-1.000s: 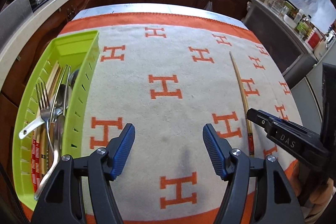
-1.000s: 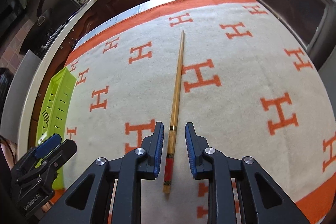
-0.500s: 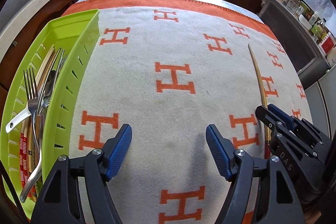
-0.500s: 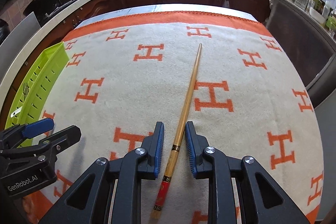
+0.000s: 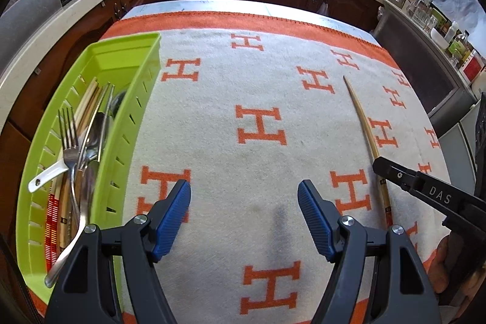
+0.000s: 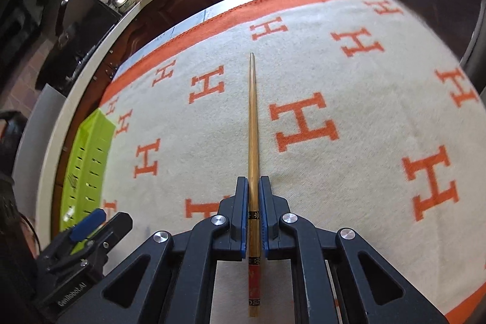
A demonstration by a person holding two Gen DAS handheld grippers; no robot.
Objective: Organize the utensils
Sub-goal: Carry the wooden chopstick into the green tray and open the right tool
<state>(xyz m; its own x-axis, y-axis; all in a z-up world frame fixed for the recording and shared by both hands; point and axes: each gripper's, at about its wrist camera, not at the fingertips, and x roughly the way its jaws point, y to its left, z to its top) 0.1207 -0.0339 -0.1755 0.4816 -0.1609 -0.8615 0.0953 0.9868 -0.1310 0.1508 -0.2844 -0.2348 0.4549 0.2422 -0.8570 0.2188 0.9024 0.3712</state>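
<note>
Gripping: right gripper (image 6: pixel 253 202), jaws narrowed against both sides of a lone bamboo chopstick (image 6: pixel 252 123), near its red-decorated handle end.
Chopstick: lying lengthwise along the jaws on the H-patterned blanket (image 5: pixel 258 87) that covers the table, its thin tip pointing away toward the far orange border.
Left gripper (image 5: pixel 244 211): hovering over bare blanket, jaws wide and holding nothing.
Tray: green slotted tray (image 5: pixel 121 59) at the table's left edge, well apart from the chopstick, already holding a fork (image 5: pixel 71 148), spoons, other chopsticks and a white spoon handle (image 5: pixel 45 176).
Stage: apparently the pickup of the last loose utensil, with the carry to the tray yet to come.
Risk: the hold sits far back on a long, thin stick, so the free tip may droop or swivel between the pads once lifted; a light squeeze could let it slide out.
Risk at the tray: a long tip swinging wide could catch the tray wall or jostle the piled cutlery on entry.
</note>
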